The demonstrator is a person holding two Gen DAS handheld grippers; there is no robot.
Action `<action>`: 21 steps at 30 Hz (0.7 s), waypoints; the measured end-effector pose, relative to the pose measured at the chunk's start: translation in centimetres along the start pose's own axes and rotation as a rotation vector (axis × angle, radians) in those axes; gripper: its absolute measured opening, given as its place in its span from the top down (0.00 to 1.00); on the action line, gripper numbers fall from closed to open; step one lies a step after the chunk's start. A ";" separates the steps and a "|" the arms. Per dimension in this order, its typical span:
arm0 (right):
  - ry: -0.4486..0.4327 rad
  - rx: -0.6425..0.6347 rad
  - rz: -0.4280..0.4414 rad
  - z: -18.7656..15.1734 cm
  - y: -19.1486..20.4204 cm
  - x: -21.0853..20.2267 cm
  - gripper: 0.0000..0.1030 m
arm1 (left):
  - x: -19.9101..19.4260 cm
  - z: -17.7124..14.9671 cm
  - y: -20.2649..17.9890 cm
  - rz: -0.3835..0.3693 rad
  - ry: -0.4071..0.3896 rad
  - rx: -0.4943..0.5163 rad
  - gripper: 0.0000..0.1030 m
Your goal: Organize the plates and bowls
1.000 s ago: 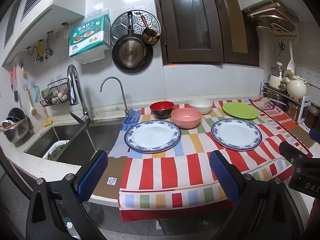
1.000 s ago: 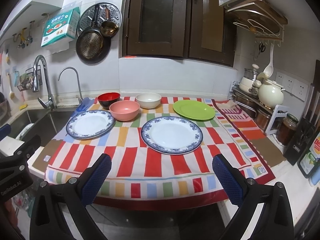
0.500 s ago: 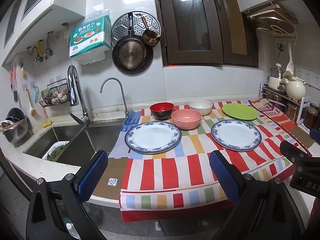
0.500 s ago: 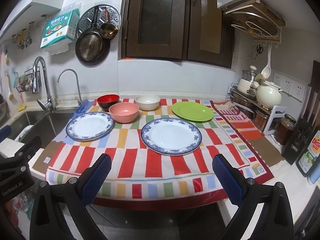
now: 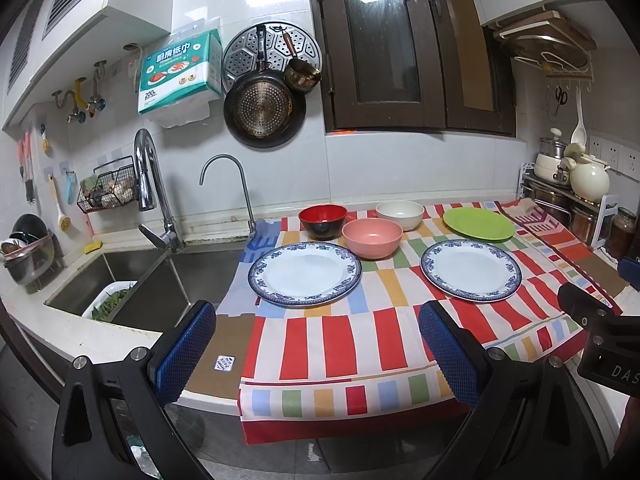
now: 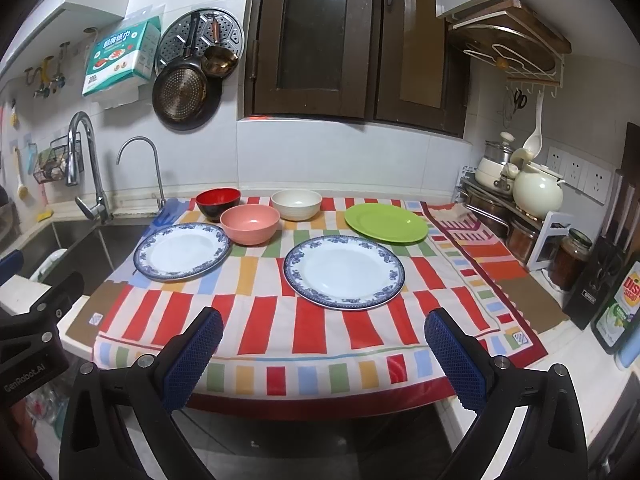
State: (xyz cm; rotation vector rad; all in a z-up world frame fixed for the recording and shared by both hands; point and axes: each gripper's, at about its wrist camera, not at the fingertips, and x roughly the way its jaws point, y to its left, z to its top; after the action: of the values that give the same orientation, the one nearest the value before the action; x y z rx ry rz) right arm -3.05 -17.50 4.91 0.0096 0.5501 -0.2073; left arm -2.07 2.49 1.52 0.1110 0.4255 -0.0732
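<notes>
Kitchen bench (image 5: 100,340) beside a sink (image 5: 160,280), under striped cloth (image 5: 360,340). Left view: left claw (image 5: 316,348) apart, off the front edge, closer than earlier; two blue-rimmed plates (image 5: 305,273) mid-cloth. Right view: right claw (image 6: 324,354) apart; bowls (image 6: 250,224) and green plate (image 6: 386,223) along the rear edge.

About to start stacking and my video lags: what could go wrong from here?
The pink bowl sits close against the left plate and red bowl; lifting one may knock another. The striped cloth overhangs the counter edge, so a snagged finger could drag everything.
</notes>
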 end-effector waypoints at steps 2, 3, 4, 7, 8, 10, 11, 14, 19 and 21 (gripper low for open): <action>0.000 0.001 0.001 0.0 0.0 -0.1 0.01 | 0.0 0.0 0.0 0.001 -0.001 0.000 0.00; 0.000 0.000 0.000 0.0 0.0 0.0 0.01 | 0.0 0.0 0.0 0.000 -0.002 -0.001 0.00; 0.000 0.000 0.000 0.0 0.0 0.0 0.01 | -0.1 0.0 0.0 -0.001 -0.003 -0.001 0.00; 0.000 0.000 0.000 0.0 0.0 0.0 0.01 | 0.0 0.0 0.0 -0.002 -0.001 -0.002 0.00; 0.000 0.000 0.000 0.0 0.0 0.0 0.01 | -0.1 0.0 0.0 -0.003 -0.002 -0.002 0.00; 0.000 -0.002 0.000 0.0 0.0 0.0 0.01 | -0.1 0.0 0.0 -0.002 -0.003 -0.002 0.00; 0.000 -0.002 0.001 0.0 0.0 0.0 0.01 | -0.1 0.0 0.0 -0.002 -0.003 -0.002 0.00; 0.001 -0.002 0.001 0.0 0.1 0.0 0.01 | 0.0 0.1 0.0 -0.002 -0.003 -0.001 0.00; 0.002 -0.001 0.000 0.1 0.2 0.0 0.01 | 0.0 0.1 0.0 -0.001 -0.004 -0.001 0.00; 0.002 -0.001 0.000 0.1 0.2 0.0 0.01 | 0.0 0.1 0.0 -0.002 -0.002 -0.001 0.00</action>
State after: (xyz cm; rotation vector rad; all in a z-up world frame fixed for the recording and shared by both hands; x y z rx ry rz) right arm -2.96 -17.34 4.94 0.0090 0.5522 -0.2074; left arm -2.01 2.49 1.62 0.1098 0.4238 -0.0748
